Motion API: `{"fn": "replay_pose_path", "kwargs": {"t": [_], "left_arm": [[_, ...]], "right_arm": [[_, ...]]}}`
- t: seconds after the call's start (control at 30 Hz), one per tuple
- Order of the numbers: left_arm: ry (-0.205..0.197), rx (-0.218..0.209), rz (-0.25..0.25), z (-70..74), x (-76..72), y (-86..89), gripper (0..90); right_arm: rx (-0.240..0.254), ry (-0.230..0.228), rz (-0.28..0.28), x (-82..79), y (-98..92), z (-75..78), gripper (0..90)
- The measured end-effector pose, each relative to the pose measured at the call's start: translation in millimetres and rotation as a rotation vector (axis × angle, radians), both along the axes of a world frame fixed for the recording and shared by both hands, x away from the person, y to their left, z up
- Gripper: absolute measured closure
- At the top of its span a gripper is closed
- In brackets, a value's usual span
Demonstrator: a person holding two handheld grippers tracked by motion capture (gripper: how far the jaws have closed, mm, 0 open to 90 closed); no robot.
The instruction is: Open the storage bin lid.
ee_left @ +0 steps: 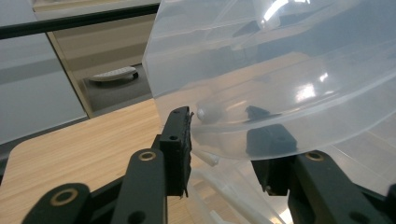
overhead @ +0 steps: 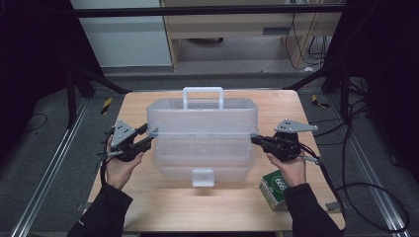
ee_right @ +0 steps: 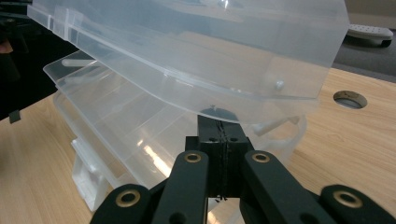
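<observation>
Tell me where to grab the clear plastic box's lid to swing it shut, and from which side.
Probably best by the lid's two short end edges, one gripper from each side of the clear plastic box. The lid is raised and wide, and its thin rim juts out at both ends. The left gripper sits open around the left rim; the right gripper is shut beneath the right rim.

Storage box [overhead: 202, 143] at the middle of the table [overhead: 148, 202], left gripper [overhead: 143, 138] at its left end, right gripper [overhead: 257, 140] at its right end, small carton [overhead: 274, 189] near the front right corner
</observation>
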State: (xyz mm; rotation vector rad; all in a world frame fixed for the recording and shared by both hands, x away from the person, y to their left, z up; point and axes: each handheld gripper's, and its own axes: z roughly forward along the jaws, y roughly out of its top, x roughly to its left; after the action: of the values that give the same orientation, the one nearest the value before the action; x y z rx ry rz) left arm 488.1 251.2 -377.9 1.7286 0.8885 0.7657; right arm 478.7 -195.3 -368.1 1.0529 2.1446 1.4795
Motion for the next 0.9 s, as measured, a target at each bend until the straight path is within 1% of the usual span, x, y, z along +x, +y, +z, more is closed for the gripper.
{"fn": "replay_pose_path", "kwargs": {"t": [0.1,0.17,0.27,0.33,0.4,0.47,0.5,0.57,0.6,0.67,0.7,0.8,0.9], "left_arm": [[0.004,0.001,0.003,0.5,-1.0,0.6,62.6],[0.005,0.007,0.003,1.2,-0.9,2.2,63.7],[0.014,-0.007,0.0,1.1,0.1,3.7,64.1],[0.017,-0.007,0.004,1.2,0.3,3.2,64.3],[0.018,-0.005,0.006,1.4,0.0,2.8,64.5],[0.021,-0.007,0.006,1.8,0.2,3.1,64.6],[0.023,-0.008,0.005,2.0,0.5,3.3,64.5],[0.023,-0.01,0.004,2.0,0.7,3.4,64.5],[0.023,-0.01,0.003,1.9,0.7,3.5,64.4],[0.024,-0.013,0.002,1.7,0.8,3.8,64.3],[0.024,-0.013,0.002,1.7,0.8,3.8,64.3],[0.025,-0.013,0.002,1.9,0.9,3.8,64.2],[0.026,-0.015,0.001,2.0,1.1,3.9,64.2]], "right_arm": [[-0.004,-0.001,-0.003,-0.6,0.7,-0.4,90.0],[-0.023,-0.007,-0.011,-1.9,0.9,-0.8,88.0],[-0.07,-0.012,-0.026,-5.1,-0.5,-1.5,85.3],[-0.068,-0.005,-0.037,-7.4,-3.1,-1.8,83.9],[-0.073,0.009,-0.045,-9.3,-5.6,-3.5,82.0],[-0.103,0.02,-0.063,-11.7,-7.6,-8.6,79.6],[-0.117,0.042,-0.065,-11.5,-8.2,-11.4,78.7],[-0.11,0.059,-0.062,-11.3,-9.6,-16.9,77.5],[-0.114,0.077,-0.059,-10.4,-9.7,-19.3,76.0],[-0.132,0.086,-0.069,-9.1,-8.9,-23.5,74.8],[-0.137,0.096,-0.058,-7.8,-8.2,-25.5,74.0],[-0.169,0.111,-0.052,-6.4,-3.8,-30.7,73.0],[-0.181,0.124,-0.049,-5.1,0.6,-35.1,73.3]]}}
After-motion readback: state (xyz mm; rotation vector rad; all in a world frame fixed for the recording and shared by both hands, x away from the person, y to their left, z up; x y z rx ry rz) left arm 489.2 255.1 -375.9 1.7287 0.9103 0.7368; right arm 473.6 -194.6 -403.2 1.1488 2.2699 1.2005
